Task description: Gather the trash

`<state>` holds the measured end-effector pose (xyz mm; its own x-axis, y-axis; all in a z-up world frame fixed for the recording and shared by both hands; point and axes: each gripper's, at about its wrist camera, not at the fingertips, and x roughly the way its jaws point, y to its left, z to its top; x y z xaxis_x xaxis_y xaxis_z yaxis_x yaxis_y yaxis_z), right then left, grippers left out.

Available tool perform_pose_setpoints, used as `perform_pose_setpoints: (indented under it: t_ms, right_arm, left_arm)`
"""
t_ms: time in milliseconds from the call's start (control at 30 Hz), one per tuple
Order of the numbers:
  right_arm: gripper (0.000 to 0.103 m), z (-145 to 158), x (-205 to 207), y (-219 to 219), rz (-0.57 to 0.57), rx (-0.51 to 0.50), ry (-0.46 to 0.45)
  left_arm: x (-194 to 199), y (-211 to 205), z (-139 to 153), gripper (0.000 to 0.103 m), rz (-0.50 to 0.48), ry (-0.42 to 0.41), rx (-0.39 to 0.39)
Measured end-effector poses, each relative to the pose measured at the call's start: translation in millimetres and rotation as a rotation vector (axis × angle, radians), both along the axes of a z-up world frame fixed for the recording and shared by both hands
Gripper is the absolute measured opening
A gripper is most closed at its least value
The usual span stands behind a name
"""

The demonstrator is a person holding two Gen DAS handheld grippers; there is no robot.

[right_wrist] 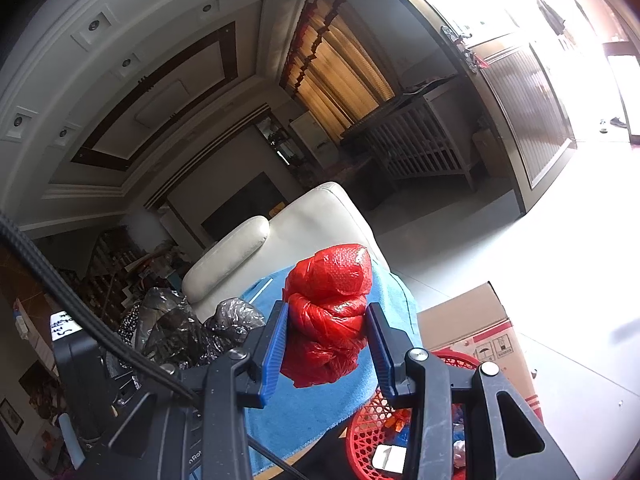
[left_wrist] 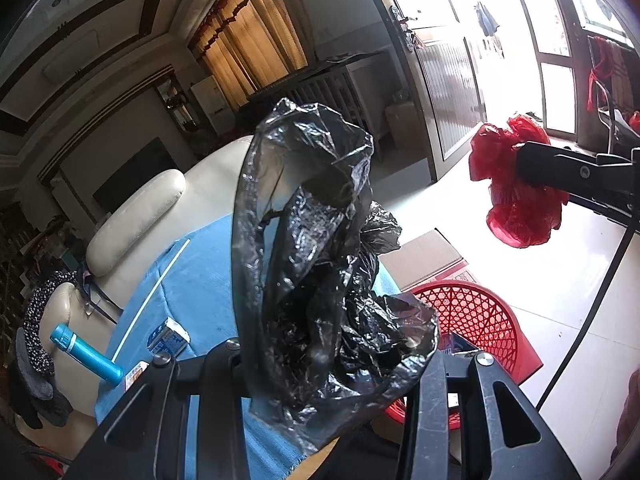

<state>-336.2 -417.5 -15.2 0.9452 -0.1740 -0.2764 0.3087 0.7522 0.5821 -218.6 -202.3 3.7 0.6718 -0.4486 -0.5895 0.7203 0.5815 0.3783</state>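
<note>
My left gripper [left_wrist: 332, 360] is shut on a crumpled black plastic bag [left_wrist: 316, 248] and holds it up above the blue cloth [left_wrist: 192, 280]. My right gripper [right_wrist: 326, 344] is shut on a bunched red plastic bag [right_wrist: 328, 312], held in the air; the red bag also shows in the left wrist view [left_wrist: 516, 184] at the upper right. The black bag shows in the right wrist view [right_wrist: 176, 328] at the lower left. A red mesh basket [left_wrist: 476, 320] stands below on the right, and it holds some scraps in the right wrist view [right_wrist: 384, 440].
On the blue cloth lie a teal bottle [left_wrist: 86, 354], a small blue-and-white carton [left_wrist: 168, 336] and a white straw [left_wrist: 150, 300]. A cream sofa [left_wrist: 144, 224] stands behind. A cardboard box [right_wrist: 472, 328] sits on the floor next to the basket.
</note>
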Motion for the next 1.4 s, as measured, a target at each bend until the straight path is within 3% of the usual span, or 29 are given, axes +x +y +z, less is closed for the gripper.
perform_pose_setpoints:
  t_ms: [767, 1000, 1233, 1333, 1400]
  right_arm:
    - [0.042, -9.5, 19.4, -15.5, -0.044, 0.054, 0.083]
    - [0.043, -25.0, 29.9, -26.1, -0.075, 0.06, 0.142]
    - [0.043, -58.0, 48.0, -45.0, -0.089, 0.133, 0.231]
    - [0.05, -71.4, 48.3, -48.3, -0.087, 0.164, 0.244]
    - [0.064, -78.0, 49.5, -53.8, -0.095, 0.196, 0.245]
  left_arm:
    - [38.6, -38.5, -9.0, 0.042, -0.024, 0.11, 0.085]
    - [63.5, -54.4, -15.6, 0.042, -0.044, 0.208, 0.105]
    - [83.8, -70.4, -33.9, 0.042, -0.055, 0.327, 0.122]
    - [88.0, -78.1, -39.1, 0.043, -0.058, 0.353, 0.117]
    - [91.8, -83.5, -40.6, 0.047, -0.076, 0.373, 0.11]
